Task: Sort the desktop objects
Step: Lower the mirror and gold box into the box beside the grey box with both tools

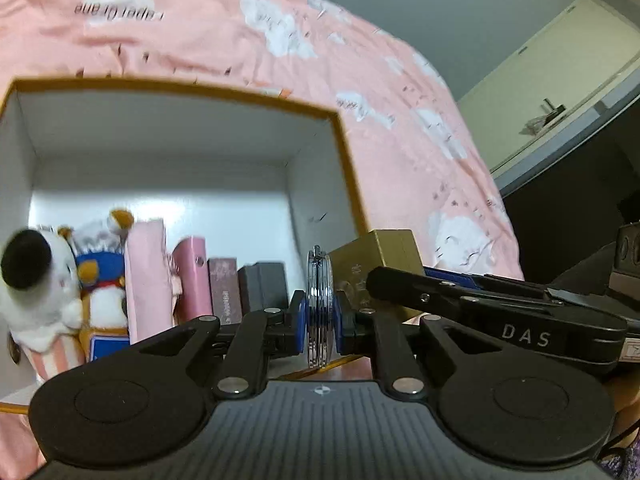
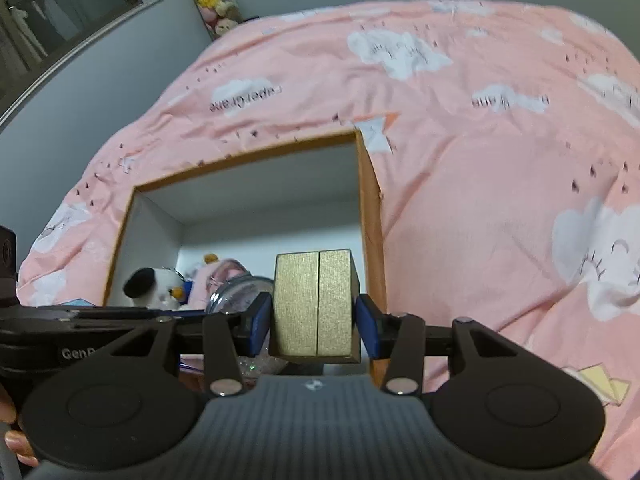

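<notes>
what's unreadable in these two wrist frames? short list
- Left wrist view: the plush toys at the box's left end are motion-blurred; details lost.
- Left wrist view: the left hand-held gripper covers the lower ends of the pink and dark items lined up inside.
- Right wrist view: the gold box in the right hand-held gripper hides the box floor behind it.
- Right wrist view: the round clear disc is mostly behind the left finger.

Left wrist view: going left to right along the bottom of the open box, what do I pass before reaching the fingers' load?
White plush with black ear → blue-and-orange plush → pale pink pouch → pink case → mauve box → dark grey box → clear round disc, held in the fingers.
</notes>
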